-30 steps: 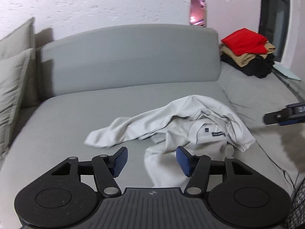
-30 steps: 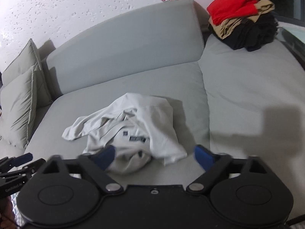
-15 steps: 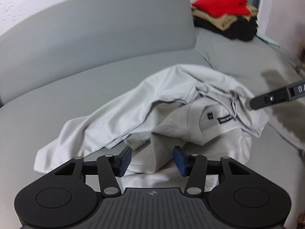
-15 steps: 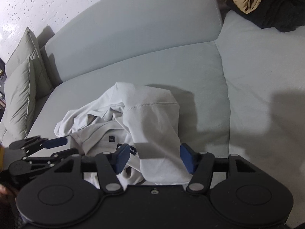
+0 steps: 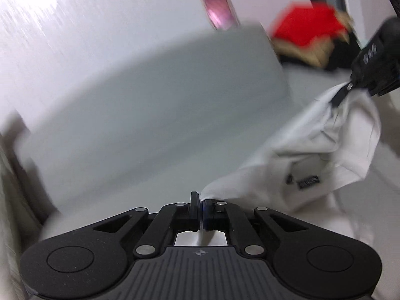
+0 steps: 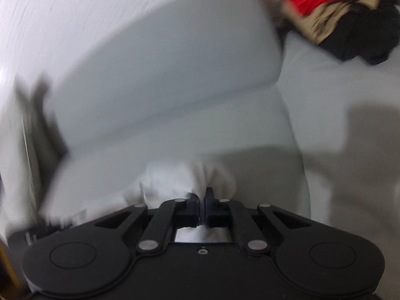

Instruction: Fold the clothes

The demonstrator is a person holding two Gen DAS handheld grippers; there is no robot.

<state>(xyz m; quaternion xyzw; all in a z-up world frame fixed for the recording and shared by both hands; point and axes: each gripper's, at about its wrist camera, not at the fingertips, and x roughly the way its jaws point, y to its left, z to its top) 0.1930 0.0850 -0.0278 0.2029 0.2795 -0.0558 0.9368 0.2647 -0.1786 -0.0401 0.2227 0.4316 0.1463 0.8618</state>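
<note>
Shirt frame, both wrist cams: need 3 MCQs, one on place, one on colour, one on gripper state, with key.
1. Where is the stack of clothes?
A. far right of the sofa
B. on the floor
C. under the shirt

2. What colour is the top garment of that stack?
A. blue
B. red
C. green

3. How does the left gripper stand?
A. wide open above the sofa
B. shut on nothing
C. shut on the shirt

Key:
1. A: the stack lies on the seat beyond the right end of the backrest.
2. B: red cloth tops the tan and black layers.
3. C: the fingers meet with white cloth pinched between them; the right gripper grips the shirt likewise.
</note>
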